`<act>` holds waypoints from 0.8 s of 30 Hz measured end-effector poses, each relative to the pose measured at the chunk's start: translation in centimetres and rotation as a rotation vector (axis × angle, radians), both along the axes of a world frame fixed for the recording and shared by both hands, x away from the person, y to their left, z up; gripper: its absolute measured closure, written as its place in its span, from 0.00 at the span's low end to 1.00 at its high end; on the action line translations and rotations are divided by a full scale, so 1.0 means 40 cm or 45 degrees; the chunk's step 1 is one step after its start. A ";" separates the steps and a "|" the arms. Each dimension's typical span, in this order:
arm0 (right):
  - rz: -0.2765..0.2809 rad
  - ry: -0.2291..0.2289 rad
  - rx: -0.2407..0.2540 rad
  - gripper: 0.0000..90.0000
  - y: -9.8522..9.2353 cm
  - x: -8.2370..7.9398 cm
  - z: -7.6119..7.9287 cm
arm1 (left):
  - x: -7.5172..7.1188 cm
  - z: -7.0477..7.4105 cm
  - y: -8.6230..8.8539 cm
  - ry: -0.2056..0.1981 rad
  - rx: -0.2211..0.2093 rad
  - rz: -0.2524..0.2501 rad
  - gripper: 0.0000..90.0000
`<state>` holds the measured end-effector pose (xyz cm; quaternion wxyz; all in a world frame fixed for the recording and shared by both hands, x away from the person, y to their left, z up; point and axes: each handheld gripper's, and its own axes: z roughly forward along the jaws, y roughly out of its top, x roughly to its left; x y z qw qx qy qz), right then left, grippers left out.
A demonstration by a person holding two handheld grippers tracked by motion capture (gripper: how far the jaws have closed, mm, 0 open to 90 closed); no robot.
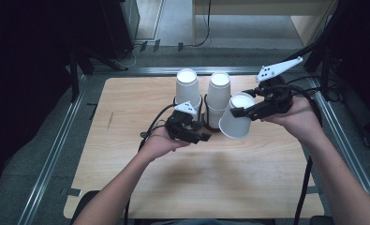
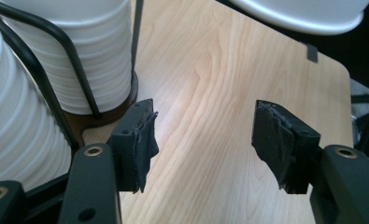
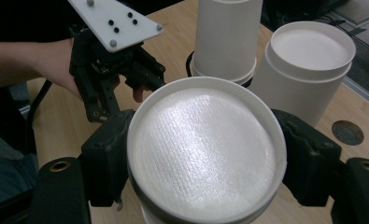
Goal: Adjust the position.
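Two tall stacks of upturned white paper cups (image 1: 187, 86) (image 1: 218, 96) stand in a black wire holder (image 2: 74, 65) at the middle of the wooden table (image 1: 248, 173). My right gripper (image 1: 241, 111) is shut on a single white cup (image 1: 236, 123), held tilted beside the right stack with its bottom (image 3: 205, 149) facing the right gripper view's camera and the pads (image 3: 107, 154) pressing both sides. My left gripper (image 1: 201, 132) hovers low in front of the stacks, open, with only bare table between its pads (image 2: 145, 144). The nearer stack (image 2: 98, 60) is just left of its jaws.
The holder's dark round base (image 2: 107, 119) rests on the table close to the left jaw. A small round hole (image 3: 346, 132) shows in the tabletop near the far stack (image 3: 308, 70). Cables trail from both grippers. Metal rails (image 1: 56, 150) run along the table's sides.
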<state>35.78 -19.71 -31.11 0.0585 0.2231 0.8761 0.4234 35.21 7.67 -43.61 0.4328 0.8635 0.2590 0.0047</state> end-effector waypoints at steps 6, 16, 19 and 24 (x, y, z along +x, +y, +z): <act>0.051 0.000 -0.015 0.30 0.006 -0.015 -0.053 | -0.007 -0.010 0.012 -0.036 0.026 -0.094 0.41; 0.090 0.024 -0.009 0.30 0.016 -0.026 -0.129 | -0.014 -0.033 0.018 -0.004 0.031 -0.133 0.38; 0.106 0.036 -0.017 0.30 0.024 -0.029 -0.151 | -0.020 -0.040 0.024 -0.010 0.039 -0.143 0.32; 0.130 0.044 -0.016 0.30 0.034 -0.033 -0.181 | -0.021 -0.045 0.032 0.012 0.039 -0.156 0.23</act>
